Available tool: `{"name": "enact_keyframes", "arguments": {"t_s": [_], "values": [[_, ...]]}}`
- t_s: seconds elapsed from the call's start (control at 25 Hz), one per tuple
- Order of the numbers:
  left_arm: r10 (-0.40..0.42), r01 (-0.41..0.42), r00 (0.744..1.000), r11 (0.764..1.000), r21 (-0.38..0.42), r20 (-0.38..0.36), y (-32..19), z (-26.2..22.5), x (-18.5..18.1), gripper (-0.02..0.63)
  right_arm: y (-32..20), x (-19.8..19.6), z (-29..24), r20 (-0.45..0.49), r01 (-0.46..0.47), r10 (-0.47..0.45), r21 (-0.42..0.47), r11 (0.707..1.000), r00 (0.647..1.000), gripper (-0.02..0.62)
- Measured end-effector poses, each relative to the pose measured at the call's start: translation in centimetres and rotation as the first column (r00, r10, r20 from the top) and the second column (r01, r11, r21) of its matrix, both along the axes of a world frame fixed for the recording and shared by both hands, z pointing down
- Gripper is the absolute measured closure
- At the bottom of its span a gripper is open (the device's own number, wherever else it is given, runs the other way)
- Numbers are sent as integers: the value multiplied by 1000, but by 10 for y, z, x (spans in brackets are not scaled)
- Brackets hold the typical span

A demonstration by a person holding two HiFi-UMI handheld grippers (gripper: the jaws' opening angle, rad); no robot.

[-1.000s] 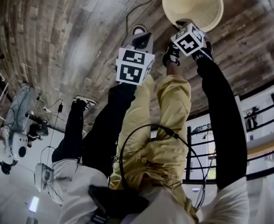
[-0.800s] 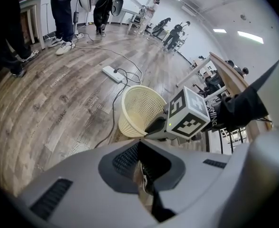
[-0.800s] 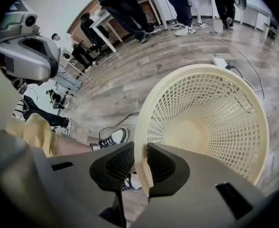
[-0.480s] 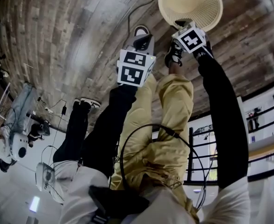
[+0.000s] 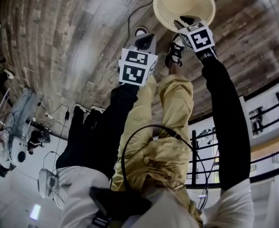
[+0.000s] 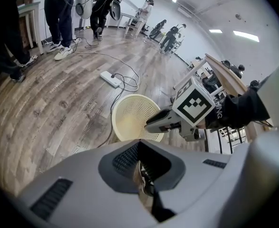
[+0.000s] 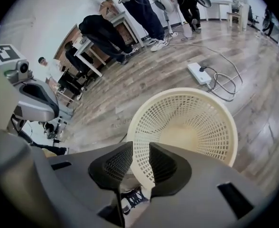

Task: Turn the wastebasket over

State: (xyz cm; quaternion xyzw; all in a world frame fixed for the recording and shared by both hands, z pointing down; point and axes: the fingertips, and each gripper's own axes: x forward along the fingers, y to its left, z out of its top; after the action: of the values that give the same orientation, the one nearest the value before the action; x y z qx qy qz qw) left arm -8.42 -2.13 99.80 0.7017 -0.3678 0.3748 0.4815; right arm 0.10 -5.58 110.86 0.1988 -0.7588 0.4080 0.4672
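Note:
A cream lattice wastebasket (image 5: 184, 4) stands open side up on the wood floor, leaning a little. In the right gripper view its near rim (image 7: 144, 172) runs between my right gripper (image 7: 140, 163) jaws, which are shut on it. The head view shows that gripper (image 5: 183, 23) at the basket's near edge, marker cube behind it. My left gripper (image 5: 143, 36) hovers to the left of the basket and apart from it. Its jaws are shut with nothing between them (image 6: 142, 167). The left gripper view has the basket (image 6: 130, 120) ahead, with the right gripper (image 6: 154, 123) on its rim.
A white power strip (image 6: 110, 79) with a looping cable lies on the floor beyond the basket, also in the right gripper view (image 7: 199, 73). My shoes (image 5: 176, 53) stand close to the basket. Several people, tables and chairs fill the far side of the room.
The basket has shifted left in the head view and now leans, its rim held by the right gripper, which moved with it. The left gripper has hardly moved.

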Motion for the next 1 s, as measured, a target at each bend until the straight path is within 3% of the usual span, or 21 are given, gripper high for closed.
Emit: {"name": "enact_keyframes", "arguments": {"t_s": [0.2, 0.36, 0.56, 0.8, 1.0], "values": [[36, -36, 999, 999, 27, 1, -2, -45, 7, 609, -9, 1, -74, 19, -74, 73, 69, 995, 997, 489], [55, -54, 998, 993, 107, -3, -22, -109, 15, 609, -28, 5, -160, 78, -177, 167, 153, 972, 983, 491], [81, -79, 997, 976, 204, 2, -37, -201, 28, 609, -40, 14, -285, 177, -261, 220, 263, 929, 959, 575], [46, -39, 999, 955, 294, -18, -34, -312, 43, 609, -30, 31, -433, 280, -396, 303, 383, 835, 911, 577], [8, 17, 998, 912, 410, -58, -43, -392, 68, 609, -26, 58, -528, 348, -485, 348, 481, 731, 870, 577]]}}
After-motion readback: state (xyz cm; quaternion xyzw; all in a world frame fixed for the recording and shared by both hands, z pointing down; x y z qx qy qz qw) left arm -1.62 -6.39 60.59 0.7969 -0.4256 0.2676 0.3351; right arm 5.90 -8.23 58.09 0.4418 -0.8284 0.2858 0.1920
